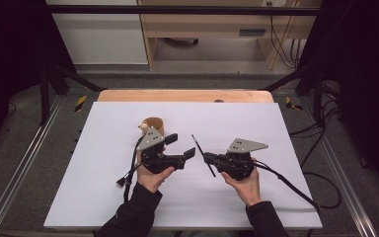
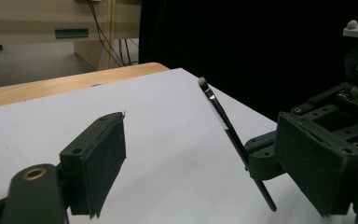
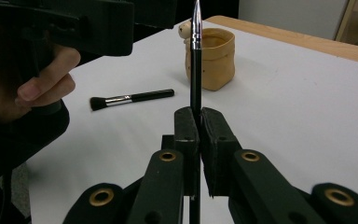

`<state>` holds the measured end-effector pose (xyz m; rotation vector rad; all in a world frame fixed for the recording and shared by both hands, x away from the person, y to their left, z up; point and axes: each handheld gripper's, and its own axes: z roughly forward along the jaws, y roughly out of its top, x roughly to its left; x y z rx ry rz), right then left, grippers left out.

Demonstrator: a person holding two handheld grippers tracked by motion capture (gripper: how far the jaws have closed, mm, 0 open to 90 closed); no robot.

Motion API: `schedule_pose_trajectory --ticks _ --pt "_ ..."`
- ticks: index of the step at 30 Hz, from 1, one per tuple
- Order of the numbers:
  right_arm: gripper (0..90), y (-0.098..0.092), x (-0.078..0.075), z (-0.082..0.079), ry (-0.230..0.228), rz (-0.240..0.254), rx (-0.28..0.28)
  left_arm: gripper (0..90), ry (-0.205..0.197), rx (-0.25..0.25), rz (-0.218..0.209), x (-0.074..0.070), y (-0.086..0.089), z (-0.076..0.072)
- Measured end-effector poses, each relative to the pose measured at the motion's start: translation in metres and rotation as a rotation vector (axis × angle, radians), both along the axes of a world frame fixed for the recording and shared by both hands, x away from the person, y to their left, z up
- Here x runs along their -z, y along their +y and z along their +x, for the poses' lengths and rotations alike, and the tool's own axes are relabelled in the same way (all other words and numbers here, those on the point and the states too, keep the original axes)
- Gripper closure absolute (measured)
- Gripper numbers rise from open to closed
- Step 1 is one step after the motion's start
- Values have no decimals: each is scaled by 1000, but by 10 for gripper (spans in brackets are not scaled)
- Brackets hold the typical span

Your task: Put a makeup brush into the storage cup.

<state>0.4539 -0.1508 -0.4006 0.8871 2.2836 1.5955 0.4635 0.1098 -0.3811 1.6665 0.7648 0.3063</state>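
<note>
A thin black brush (image 1: 201, 151) stands pinched in my right gripper (image 1: 208, 158), whose pads press its handle from both sides. In the right gripper view the brush (image 3: 196, 70) rises straight up from the right gripper (image 3: 199, 126), its pointed tip at the top edge. My left gripper (image 1: 181, 146) is open just left of it with nothing between its pads. In the left gripper view the left gripper (image 2: 209, 163) faces the slanted brush (image 2: 223, 121). A tan pot (image 1: 154, 123) stands behind the left hand.
A second brush (image 3: 130, 99) with a black bristle head lies flat on the white mat (image 1: 237, 123), left of the tan pot (image 3: 212, 60). Cables trail from both grippers toward the mat's front. The wooden table edge (image 1: 185, 95) runs along the back.
</note>
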Motion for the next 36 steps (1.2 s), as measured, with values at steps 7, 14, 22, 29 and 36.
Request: schedule_pose_trajectory --ticks 7,14,22,29,36 --pt "859 0 0 -1 -6 6 1 189 7 2 -16 1 -6 1" --pt "859 1 0 -2 -13 16 1 231 25 4 -30 3 -10 3" --pt "859 1 0 -2 -20 21 -1 317 37 16 -47 4 -15 3" --pt "859 1 0 -3 -21 23 -4 409 50 16 -65 5 -18 3" --pt "859 1 0 -3 -25 29 -5 488 66 24 -78 6 -20 3"
